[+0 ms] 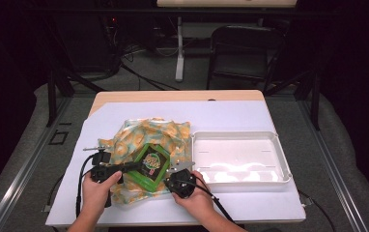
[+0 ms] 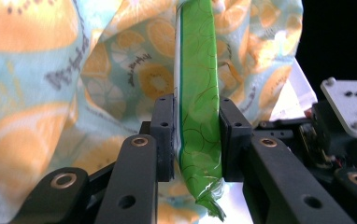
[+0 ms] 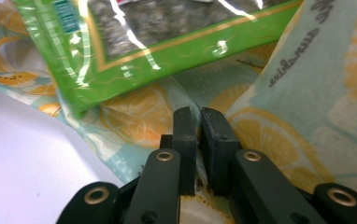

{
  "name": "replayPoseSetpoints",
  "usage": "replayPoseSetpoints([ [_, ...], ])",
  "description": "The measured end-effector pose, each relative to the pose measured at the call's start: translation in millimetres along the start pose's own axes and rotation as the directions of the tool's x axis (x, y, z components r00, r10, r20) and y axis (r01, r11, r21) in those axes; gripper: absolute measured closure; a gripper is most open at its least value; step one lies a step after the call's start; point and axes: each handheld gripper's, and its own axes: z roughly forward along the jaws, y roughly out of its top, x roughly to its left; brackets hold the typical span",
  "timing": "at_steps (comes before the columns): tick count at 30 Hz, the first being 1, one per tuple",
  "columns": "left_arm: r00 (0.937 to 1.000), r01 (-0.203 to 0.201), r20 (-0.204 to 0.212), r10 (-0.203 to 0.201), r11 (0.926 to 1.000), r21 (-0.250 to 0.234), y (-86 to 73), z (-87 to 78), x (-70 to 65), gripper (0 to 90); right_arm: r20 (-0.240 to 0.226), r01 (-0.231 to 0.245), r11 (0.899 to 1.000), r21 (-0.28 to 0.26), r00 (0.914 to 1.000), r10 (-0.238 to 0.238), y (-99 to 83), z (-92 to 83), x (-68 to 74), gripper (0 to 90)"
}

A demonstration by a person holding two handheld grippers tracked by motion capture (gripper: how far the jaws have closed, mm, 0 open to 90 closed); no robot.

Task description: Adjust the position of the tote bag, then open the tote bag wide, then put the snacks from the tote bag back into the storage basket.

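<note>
A green snack packet (image 1: 151, 164) lies tilted over a cloth (image 1: 149, 131) printed with orange and kiwi slices, left of the table's middle. My left gripper (image 1: 134, 166) comes in from the left, shut on the packet's edge. In the left gripper view the packet (image 2: 197, 107) stands on edge between both pads of the gripper (image 2: 196, 135), with the cloth (image 2: 50, 70) behind. My right gripper (image 1: 175, 170) is at the cloth's near right corner. In its own view it (image 3: 199, 135) is shut on a thin fold of the cloth (image 3: 298, 93), below the packet (image 3: 167, 32).
A shallow white tray (image 1: 235, 134) sits right of the cloth, its left rim close to the right gripper. A white sheet (image 1: 211, 113) covers the wooden tabletop. A chair (image 1: 243, 53) and a table leg stand beyond the far edge.
</note>
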Motion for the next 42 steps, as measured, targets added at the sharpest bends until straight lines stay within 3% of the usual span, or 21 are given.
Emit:
replayPoseSetpoints([
  [9, 0.9996, -0.01, 0.027, 0.011, 0.9998, -0.017, -12.0, -19.4, -0.3, 72.2, 0.002, 0.003, 1.0, -0.001, 1.0, -0.003, -0.2, 0.0, 0.4, 84.5],
  [14, 0.9991, -0.038, 0.017, 0.038, 0.9992, -0.015, -15.6, -22.0, -6.5, 72.2, 0.0, 0.0, 1.0, -0.001, 1.0, 0.0, -0.1, -0.1, 0.6, 84.1],
  [20, 0.9975, -0.07, 0.001, 0.07, 0.9974, -0.015, -15.9, -24.2, -11.4, 72.2, 0.0, 0.0, 1.0, -0.001, 1.0, 0.0, -0.3, -0.2, 1.1, 83.4],
  [34, 0.9969, -0.078, 0.008, 0.078, 0.9958, -0.049, -14.6, -34.5, -13.8, 72.2, -0.009, -0.006, 1.0, -0.008, 0.9999, 0.006, -0.4, 0.0, 1.6, 79.3],
  [42, 0.9948, -0.102, 0.002, 0.102, 0.9925, -0.068, -13.8, -39.2, -20.4, 72.2, -0.026, -0.016, 1.0, -0.023, 0.9995, 0.016, 0.3, -2.8, 1.3, 72.9],
])
